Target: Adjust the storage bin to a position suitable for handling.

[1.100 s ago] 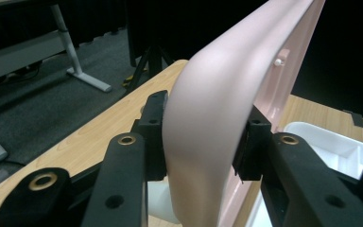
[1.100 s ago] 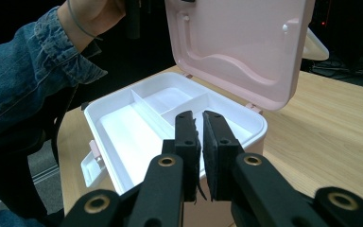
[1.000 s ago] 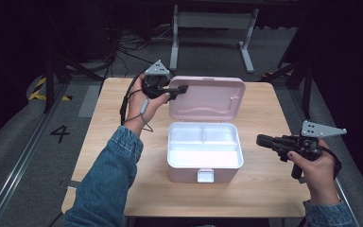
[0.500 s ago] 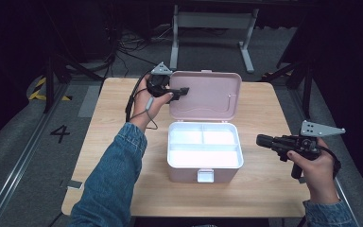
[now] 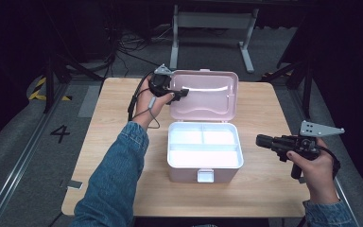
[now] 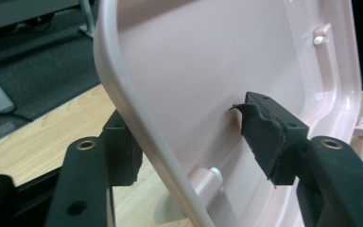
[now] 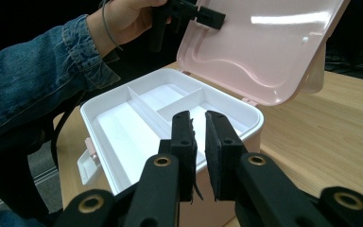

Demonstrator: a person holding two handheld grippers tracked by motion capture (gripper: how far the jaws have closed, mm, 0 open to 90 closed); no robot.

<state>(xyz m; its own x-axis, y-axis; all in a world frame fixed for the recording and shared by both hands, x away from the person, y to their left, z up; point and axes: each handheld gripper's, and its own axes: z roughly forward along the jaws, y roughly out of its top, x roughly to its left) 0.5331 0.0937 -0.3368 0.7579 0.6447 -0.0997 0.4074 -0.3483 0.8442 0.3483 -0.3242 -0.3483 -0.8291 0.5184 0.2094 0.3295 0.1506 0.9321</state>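
Seen from the high view: a pink box (image 5: 204,151) near the middle of a wooden table (image 5: 108,142), white tray inside split into compartments, pink lid (image 5: 205,94) raised behind it, white latch at the front wall. Left gripper (image 5: 179,93) at the lid's left edge, held by a hand (image 5: 153,101) in a denim sleeve (image 5: 116,179). Right gripper (image 5: 263,142) well apart to the right of the box, above bare table, pointing at the box's side. Too small there to judge either jaw gap. Clearer in the left gripper view: jaws set wide astride the lid (image 6: 208,94), one pad behind the rim, the other just off the inner face; contact hard to confirm, no firm pinch visible. Clearer in the right gripper view: the right gripper (image 7: 199,142) with jaws narrowed to a thin slit, nothing between them, the open box (image 7: 170,118) beyond, empty tray compartments in sight, left gripper (image 7: 208,16) farther off at the lid's upper corner. Box's front cut off by the jaws there; lid's far edge cropped.
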